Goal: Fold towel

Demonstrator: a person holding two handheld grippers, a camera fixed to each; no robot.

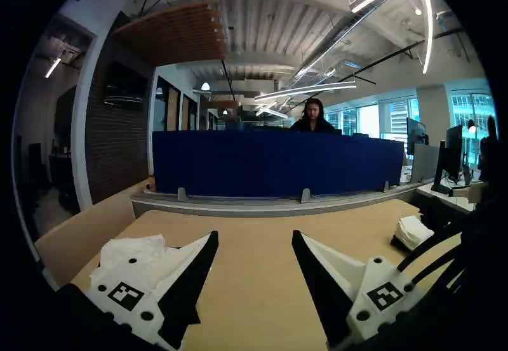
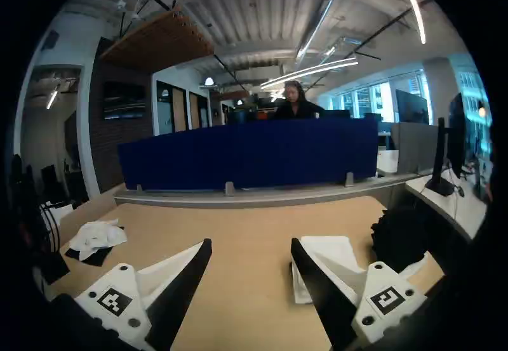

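- Light wooden table (image 1: 254, 275), smooth top, with a grey rail (image 1: 254, 206) running along its far edge.
- Left gripper view: a crumpled white towel (image 1: 136, 252) sits near left, and a folded white stack (image 1: 413, 230) lies far right.
- Right gripper view: the crumpled white towel rests at left on a dark patch (image 2: 89, 257). A flat folded white cloth (image 2: 330, 252) lies right of centre, with a black heap (image 2: 403, 237) beside it.

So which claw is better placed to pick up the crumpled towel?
Left. The crumpled towel lies right by the open left claw; from the right claw it sits far off.
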